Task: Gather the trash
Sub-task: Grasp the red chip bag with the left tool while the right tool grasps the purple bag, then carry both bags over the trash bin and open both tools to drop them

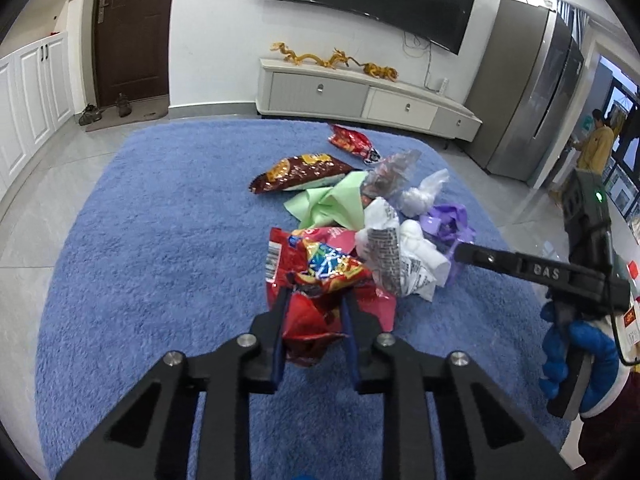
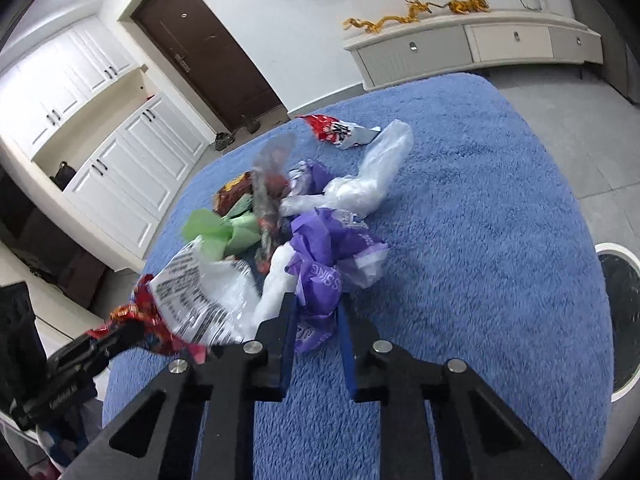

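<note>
A heap of trash lies on a blue rug [image 1: 160,240]. My left gripper [image 1: 316,300] is shut on a crumpled red snack bag [image 1: 316,276] at the near end of the heap. My right gripper [image 2: 318,304] is shut on a purple plastic bag [image 2: 324,276]; in the left wrist view it [image 1: 460,252] reaches in from the right, held by a blue-gloved hand [image 1: 576,356]. Between the two lie a white printed wrapper [image 1: 396,264], green paper [image 1: 336,204], a brown snack bag [image 1: 300,172], a clear plastic bag [image 2: 372,184] and a small red wrapper [image 1: 352,142].
A white round bin [image 2: 618,324] stands off the rug's right edge in the right wrist view. A low TV cabinet [image 1: 360,96] and a grey fridge [image 1: 532,92] stand beyond the rug. White cupboards [image 2: 120,168] and a brown door [image 1: 132,32] are at the left. A person [image 1: 596,144] stands far right.
</note>
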